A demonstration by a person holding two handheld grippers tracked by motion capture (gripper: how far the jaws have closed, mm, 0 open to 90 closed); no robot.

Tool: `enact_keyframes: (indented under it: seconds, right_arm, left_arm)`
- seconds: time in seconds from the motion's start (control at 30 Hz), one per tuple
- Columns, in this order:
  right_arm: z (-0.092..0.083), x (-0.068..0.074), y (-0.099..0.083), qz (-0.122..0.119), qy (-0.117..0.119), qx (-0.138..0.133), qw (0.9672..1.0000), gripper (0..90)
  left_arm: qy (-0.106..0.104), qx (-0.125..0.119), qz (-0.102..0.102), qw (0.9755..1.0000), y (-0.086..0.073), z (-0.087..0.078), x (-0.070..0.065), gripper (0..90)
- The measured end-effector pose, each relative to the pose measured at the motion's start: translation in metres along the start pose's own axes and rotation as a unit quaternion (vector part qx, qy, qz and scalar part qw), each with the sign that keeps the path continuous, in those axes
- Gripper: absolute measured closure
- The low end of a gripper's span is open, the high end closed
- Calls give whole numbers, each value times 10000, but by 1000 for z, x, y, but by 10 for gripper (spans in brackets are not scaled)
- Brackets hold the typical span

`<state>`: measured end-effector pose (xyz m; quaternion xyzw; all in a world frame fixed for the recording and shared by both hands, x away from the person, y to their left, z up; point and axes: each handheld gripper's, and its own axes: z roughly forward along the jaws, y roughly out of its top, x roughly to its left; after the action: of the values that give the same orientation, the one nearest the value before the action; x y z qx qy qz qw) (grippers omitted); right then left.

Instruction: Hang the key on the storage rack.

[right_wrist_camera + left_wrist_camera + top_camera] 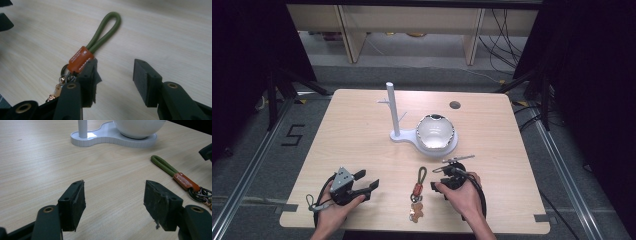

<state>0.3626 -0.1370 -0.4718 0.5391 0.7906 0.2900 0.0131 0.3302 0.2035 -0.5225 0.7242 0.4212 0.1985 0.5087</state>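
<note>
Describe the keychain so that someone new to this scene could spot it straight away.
On the wooden table, look at the near edge, between the two grippers. The keychain lies flat there, in front of the white stand with its bowl. Its green cord loop, orange leather band and metal rings set it apart.

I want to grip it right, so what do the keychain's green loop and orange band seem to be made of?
The green loop looks like matte cord, woven or rubbery: round, smooth and dull, with no glare. The orange band looks like stitched leather or imitation leather: a flat wrap with pale stitching and a small stamped mark.
</note>
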Motion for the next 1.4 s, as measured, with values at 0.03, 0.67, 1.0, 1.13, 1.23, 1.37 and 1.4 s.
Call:
enact_keyframes:
  seconds: [0.03,0.67,1.0,1.13,1.23,1.37,1.4]
  right_arm:
    - [0,0,0,0,0,0,10000,554]
    - [35,41,27,260,-178,839,9960,505]
    - [39,49,34,168,-347,1133,9928,479]
    - [41,52,36,181,-486,1255,9907,466]
    - [45,54,36,131,-450,1276,9907,459]
    - [48,56,36,92,-524,1373,9891,455]
    - [48,56,36,92,-524,1373,9891,455]
  left_arm:
    - [0,0,0,10000,0,0,0,328]
    - [-8,-22,55,10000,0,0,-1,332]
    - [37,28,65,10000,0,0,-2,334]
    - [24,29,43,10000,0,0,-3,334]
    - [15,14,53,10000,0,0,-3,334]
    - [13,9,51,10000,0,0,-3,334]
    - [15,12,54,10000,0,0,-3,334]
